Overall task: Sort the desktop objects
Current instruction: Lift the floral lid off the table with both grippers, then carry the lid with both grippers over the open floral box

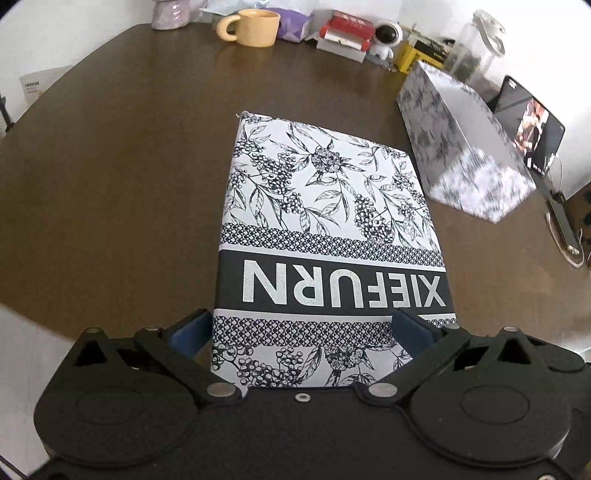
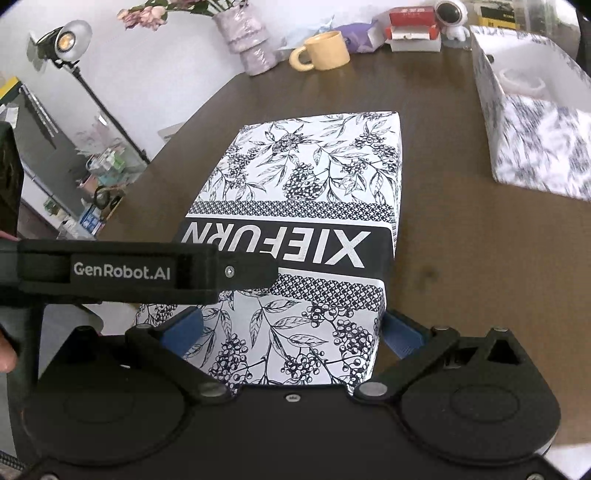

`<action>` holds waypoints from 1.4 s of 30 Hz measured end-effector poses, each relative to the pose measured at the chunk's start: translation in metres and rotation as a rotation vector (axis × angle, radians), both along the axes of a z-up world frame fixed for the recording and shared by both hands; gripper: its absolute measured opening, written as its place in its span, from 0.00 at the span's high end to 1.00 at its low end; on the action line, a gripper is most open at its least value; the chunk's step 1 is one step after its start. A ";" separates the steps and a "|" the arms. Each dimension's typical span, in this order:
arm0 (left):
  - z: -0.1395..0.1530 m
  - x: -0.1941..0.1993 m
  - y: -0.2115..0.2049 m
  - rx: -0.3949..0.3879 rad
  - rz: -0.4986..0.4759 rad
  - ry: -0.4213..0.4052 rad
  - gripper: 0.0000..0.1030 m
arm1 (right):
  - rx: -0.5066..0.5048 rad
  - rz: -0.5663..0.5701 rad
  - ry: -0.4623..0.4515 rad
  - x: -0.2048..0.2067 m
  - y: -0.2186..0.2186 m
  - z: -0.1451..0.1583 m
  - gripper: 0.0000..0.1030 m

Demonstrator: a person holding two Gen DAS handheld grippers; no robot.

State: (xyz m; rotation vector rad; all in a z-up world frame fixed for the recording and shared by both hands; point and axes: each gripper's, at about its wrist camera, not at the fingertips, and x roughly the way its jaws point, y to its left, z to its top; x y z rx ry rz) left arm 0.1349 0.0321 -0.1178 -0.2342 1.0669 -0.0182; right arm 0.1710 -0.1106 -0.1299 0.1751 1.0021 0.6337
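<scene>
Printed in large white capitals on the black band of the flowered box (image 1: 332,206): "XIEFURN", upside down to both cameras. Stamped in pale letters on the black strap (image 2: 122,271) crossing the right wrist view: "GenRobot.AI". Too small and blurred to read: lettering on the red-and-white carton (image 1: 345,31) and yellow package (image 1: 410,55).

White wall (image 2: 155,66), lit studio lamp (image 2: 68,38), dark wooden table (image 1: 129,166).

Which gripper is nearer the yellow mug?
Hard to call: both the left gripper and right gripper straddle the XIEFURN box, with the yellow mug far across the table from each.
</scene>
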 end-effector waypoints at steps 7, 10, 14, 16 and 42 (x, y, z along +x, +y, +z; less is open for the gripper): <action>-0.002 -0.046 -0.043 0.000 0.003 0.009 0.00 | 0.034 0.142 0.091 -0.049 -0.045 -0.007 0.00; -0.002 -0.063 -0.060 -0.007 -0.001 0.006 0.00 | 0.033 0.141 0.093 -0.067 -0.067 -0.008 0.00; 0.001 -0.081 -0.085 -0.010 -0.019 -0.010 0.00 | 0.028 0.131 0.084 -0.091 -0.096 -0.006 0.00; 0.003 -0.088 -0.096 -0.015 -0.028 -0.016 0.00 | 0.026 0.123 0.078 -0.100 -0.110 -0.005 0.00; 0.063 -0.062 -0.189 -0.018 -0.122 -0.235 0.00 | 0.044 -0.020 -0.117 -0.097 -0.210 0.037 0.00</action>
